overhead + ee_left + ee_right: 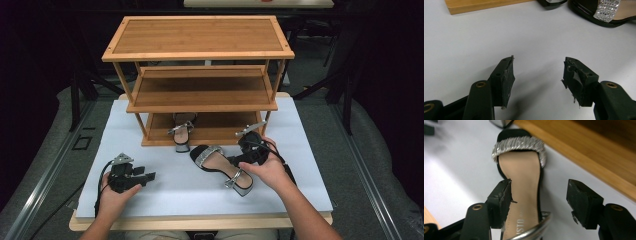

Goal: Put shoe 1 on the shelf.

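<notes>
On the white worktop point(150, 200), in front of the wooden rack point(200, 90), your right tool point(539, 195) stands open over a black sandal point(521, 177) with a sparkly strap. Your left tool point(537, 75) rests open, holding nothing.

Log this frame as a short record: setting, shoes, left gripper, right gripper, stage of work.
setting: three-tier wooden shoe rack on a white table
shoe on rack: sandal on the bottom shelf, toe past the front edge
shoe on table: black sandal with sparkly strap lying in front of the rack
left gripper: open, nothing between its jaws, low over the table
right gripper: open, jaws either side of the table sandal's heel part, not pressing
stage of work: second sandal not yet on the rack
</notes>
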Tool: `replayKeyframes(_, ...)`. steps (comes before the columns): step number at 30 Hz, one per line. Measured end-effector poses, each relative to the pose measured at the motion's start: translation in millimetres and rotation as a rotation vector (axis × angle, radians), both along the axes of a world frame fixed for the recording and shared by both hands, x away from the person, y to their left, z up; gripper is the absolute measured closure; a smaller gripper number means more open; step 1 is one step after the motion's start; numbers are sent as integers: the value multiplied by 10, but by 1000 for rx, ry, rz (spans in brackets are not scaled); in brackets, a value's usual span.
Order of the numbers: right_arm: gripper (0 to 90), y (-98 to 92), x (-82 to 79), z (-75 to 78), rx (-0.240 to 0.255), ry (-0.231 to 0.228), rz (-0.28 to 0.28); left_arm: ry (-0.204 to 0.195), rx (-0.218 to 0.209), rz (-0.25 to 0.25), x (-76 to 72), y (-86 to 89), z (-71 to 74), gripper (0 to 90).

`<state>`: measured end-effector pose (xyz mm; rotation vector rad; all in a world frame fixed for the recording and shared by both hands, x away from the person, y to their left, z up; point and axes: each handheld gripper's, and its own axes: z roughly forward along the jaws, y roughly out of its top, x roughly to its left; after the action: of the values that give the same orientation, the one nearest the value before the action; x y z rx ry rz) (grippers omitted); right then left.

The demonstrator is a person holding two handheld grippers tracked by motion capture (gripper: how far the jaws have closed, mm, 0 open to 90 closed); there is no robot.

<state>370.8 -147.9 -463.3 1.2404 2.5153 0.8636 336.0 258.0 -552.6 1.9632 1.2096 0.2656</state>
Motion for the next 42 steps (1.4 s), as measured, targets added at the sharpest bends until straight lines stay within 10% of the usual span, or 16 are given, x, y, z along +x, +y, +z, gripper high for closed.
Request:
replayKeyframes(6, 356, 108, -57, -160, 3, 59, 42, 1, -2, 6, 6, 7, -12, 413)
replayKeyframes(9, 356, 152, -72, -221, -91, 29, 34, 0, -3, 3, 4, -2, -12, 412)
replayKeyframes(18, 332, 275, -20, -348, -143, 71, 37, 4, 3, 5, 5, 7, -14, 411)
replayKeyframes(30, 411, 317, 109, -371, -188, 203, 81, 6, 1, 7, 12, 7, -20, 411)
replayKeyframes(42, 411, 155, 209, -307, -347, 311, 168, 8, -3, 10, 15, 19, -20, 411)
